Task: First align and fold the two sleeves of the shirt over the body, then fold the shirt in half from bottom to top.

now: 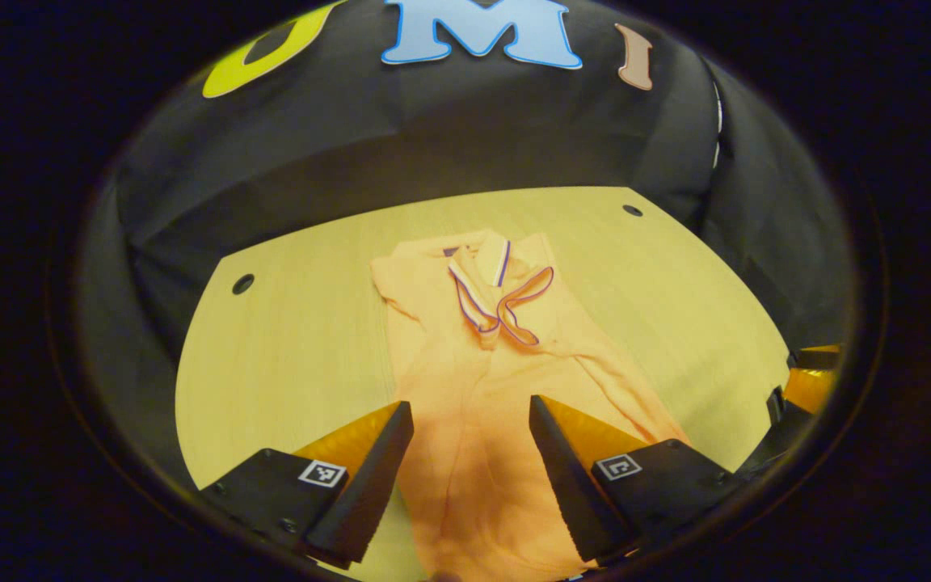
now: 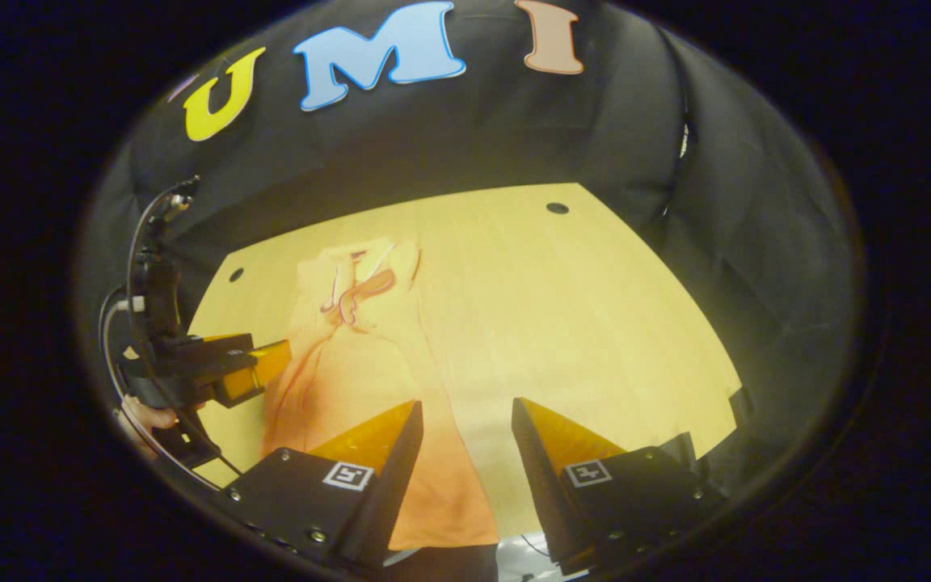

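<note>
The left gripper view looks forward and down from above the near edge of the wooden table [image 1: 288, 339], facing the booth's back wall, centred over the orange shirt [image 1: 482, 380]. The right gripper view looks the same way from a spot further right, with the shirt [image 2: 352, 356] left of centre. Both share the shirt, tabletop and wall; the right gripper view also catches the left gripper [image 2: 263, 368] at its left edge.

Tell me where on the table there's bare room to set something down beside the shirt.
The table is bare across the wide stretch between the shirt and the booth wall, and in a narrower strip on its other side. It is crowded along the shirt's near end, where the left gripper and right gripper hover open.
</note>
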Tool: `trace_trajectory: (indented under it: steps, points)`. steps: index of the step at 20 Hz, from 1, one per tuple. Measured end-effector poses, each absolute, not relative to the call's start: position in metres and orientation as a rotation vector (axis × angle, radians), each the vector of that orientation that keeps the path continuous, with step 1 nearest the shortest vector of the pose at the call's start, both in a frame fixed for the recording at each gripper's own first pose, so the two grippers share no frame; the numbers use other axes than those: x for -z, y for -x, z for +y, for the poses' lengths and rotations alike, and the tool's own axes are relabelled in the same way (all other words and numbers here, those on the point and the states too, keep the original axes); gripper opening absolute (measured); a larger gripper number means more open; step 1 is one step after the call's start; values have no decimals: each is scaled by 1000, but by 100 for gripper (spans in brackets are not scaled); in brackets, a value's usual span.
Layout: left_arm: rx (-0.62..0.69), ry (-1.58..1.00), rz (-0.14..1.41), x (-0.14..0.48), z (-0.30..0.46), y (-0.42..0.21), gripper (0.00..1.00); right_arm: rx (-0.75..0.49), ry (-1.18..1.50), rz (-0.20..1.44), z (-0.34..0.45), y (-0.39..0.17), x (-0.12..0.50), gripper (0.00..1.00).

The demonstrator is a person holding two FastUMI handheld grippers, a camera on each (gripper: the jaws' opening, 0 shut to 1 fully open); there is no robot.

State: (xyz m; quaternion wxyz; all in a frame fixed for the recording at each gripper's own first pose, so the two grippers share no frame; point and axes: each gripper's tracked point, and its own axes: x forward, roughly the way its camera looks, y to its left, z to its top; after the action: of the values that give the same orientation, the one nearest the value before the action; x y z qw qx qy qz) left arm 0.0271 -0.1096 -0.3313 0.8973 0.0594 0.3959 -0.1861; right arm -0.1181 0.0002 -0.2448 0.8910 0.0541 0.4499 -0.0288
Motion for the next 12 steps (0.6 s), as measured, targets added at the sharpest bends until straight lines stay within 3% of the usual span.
trace_trajectory:
  steps: [1,2,3,12]
  points:
    - [380,-119,849,336,-104,-12,100,37,-116,979,5,124,256,72]
    - [373,-116,878,340,-97,3,99,20,-117,1022,10,131,267,89]
    - [367,-121,903,344,-91,17,100,0,-117,1073,15,139,276,91]
    - [356,-172,1179,407,-57,129,100,-125,-1,1398,42,189,356,91]
